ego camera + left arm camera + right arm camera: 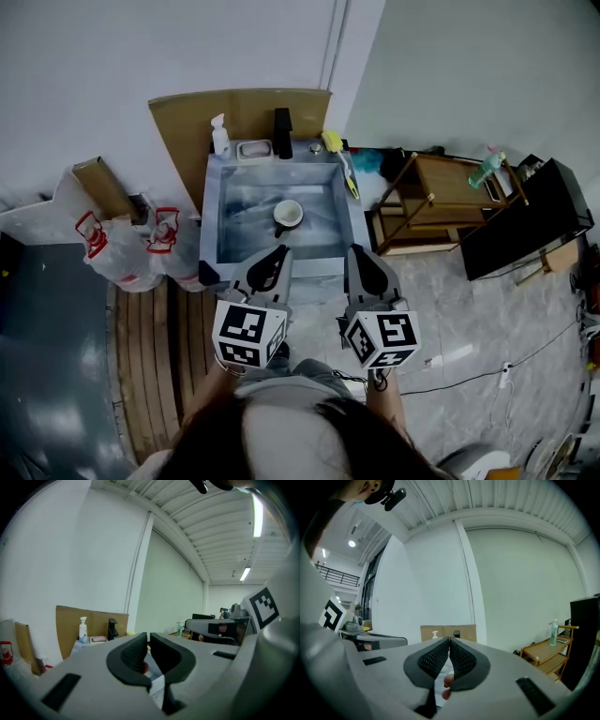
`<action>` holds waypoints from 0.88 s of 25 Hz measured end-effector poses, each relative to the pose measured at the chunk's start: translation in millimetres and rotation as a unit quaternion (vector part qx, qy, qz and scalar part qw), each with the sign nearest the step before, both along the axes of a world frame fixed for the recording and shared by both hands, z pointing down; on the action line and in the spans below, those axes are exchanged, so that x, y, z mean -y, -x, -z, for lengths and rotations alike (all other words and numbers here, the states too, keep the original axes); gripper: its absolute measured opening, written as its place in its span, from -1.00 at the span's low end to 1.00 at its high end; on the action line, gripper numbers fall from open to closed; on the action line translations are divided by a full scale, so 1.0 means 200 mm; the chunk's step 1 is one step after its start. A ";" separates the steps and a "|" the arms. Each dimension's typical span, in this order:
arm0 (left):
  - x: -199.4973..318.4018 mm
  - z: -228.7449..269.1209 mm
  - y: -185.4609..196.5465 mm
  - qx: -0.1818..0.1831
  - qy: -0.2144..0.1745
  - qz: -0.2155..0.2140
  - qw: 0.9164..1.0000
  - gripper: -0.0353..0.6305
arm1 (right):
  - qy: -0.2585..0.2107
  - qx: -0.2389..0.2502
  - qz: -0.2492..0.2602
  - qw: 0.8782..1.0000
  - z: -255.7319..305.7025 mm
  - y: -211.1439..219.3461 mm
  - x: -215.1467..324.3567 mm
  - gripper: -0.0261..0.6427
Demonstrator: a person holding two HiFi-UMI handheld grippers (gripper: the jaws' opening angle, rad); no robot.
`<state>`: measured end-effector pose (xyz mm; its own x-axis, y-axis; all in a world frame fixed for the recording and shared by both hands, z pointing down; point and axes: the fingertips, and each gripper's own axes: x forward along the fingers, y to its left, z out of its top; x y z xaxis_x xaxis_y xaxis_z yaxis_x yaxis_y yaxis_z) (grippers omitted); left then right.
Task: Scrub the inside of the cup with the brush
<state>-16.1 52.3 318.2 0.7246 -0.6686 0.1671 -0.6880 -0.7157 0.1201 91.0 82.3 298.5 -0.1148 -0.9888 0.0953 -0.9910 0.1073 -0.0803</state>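
Note:
A white cup lies in the metal sink in the head view. The brush, yellow-green with a long handle, rests on the sink's right rim. Both grippers hang at the sink's near edge, level and apart from cup and brush. My left gripper is shut with nothing in it, and so is my right gripper. The left gripper view shows its jaws closed and pointing over the sink. In the right gripper view the jaws meet at the tips. Neither gripper view shows the cup or the brush.
A soap bottle, a soap dish and a black faucet stand on the sink's back rim before a cardboard sheet. Plastic bags sit at left. A wooden shelf and black cabinet stand at right.

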 end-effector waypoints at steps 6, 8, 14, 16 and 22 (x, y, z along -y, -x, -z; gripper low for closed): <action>0.11 -0.04 0.00 -0.005 0.015 -0.007 1.000 -0.86 | 0.019 -0.003 -0.004 1.000 -0.04 0.02 0.10 -0.84; 0.14 -0.06 0.00 -0.006 0.019 -0.007 1.000 -0.86 | 0.025 -0.004 -0.004 1.000 -0.05 0.02 0.14 -0.84; 0.25 -0.11 -0.03 -0.005 0.031 -0.001 1.000 -0.85 | 0.038 -0.012 0.006 0.999 -0.08 -0.01 0.25 -0.84; 0.28 -0.13 -0.03 -0.003 0.035 0.003 0.999 -0.85 | 0.043 -0.014 0.010 0.999 -0.10 -0.02 0.29 -0.84; 0.41 -0.19 -0.06 0.005 0.048 0.016 0.999 -0.84 | 0.059 -0.019 0.026 0.998 -0.16 -0.09 0.43 -0.84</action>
<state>-3.7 -29.2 356.7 0.7008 -0.6723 0.2386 -0.7122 -0.6788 0.1791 109.2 -3.4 330.7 -0.1589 -0.9634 0.2161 -0.9870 0.1498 -0.0578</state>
